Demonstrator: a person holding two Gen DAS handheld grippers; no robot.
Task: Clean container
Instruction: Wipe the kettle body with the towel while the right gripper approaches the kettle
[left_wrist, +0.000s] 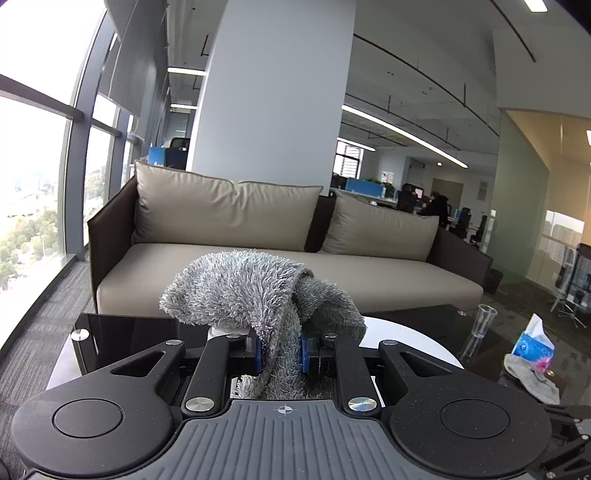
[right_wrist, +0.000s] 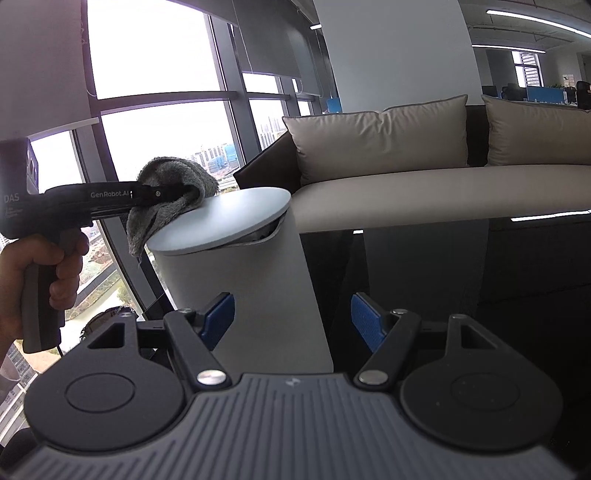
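My left gripper (left_wrist: 281, 350) pinches the cloth (left_wrist: 255, 291) on the lid (right_wrist: 221, 218) at nine o'clock; right gripper (right_wrist: 291, 319) gapes astride the container (right_wrist: 251, 295). I'd brace, wipe lightly.

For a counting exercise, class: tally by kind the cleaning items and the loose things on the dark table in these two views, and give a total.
Cloth: 1
Container: 1
Lid: 1
Plastic cup: 1
Tissue pack: 1
Sock: 1
Total: 6
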